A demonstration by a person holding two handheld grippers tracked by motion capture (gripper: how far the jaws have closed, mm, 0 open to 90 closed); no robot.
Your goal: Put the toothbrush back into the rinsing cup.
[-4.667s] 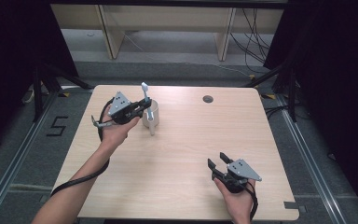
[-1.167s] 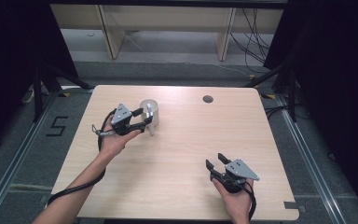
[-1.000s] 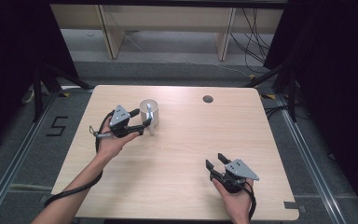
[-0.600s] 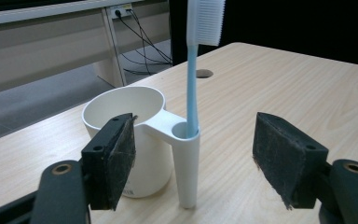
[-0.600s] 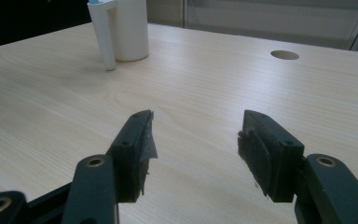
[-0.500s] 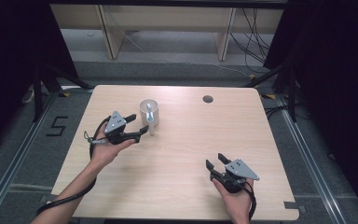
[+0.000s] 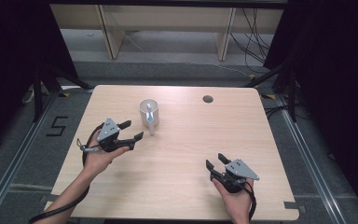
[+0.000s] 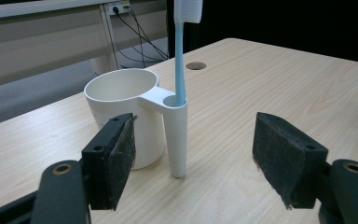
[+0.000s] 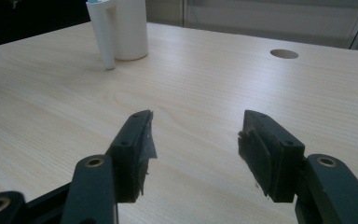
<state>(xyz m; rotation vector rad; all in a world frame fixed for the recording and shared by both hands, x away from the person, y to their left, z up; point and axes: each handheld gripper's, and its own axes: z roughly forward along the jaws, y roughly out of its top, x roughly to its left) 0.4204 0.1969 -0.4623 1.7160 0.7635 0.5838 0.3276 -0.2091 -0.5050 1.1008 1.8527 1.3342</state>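
Wooden table (image 7: pixel 182 154): cup (image 8: pixel 121 114) just beyond left gripper (image 8: pixel 193 149), fingers spread, empty.

Even, soft light from above keeps the pale table (image 7: pixel 182 154) bright against very dark surroundings, shadows under the white cup (image 8: pixel 126 116) are faint and short, and both gripper views are slightly soft, with the near black jaws and far background blurred.

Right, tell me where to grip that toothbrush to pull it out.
Grip the toothbrush on its bare blue stem, below the bristle head and above the cup's holder tube. It stands upright, so the open left gripper could likely close level, then lift straight up.
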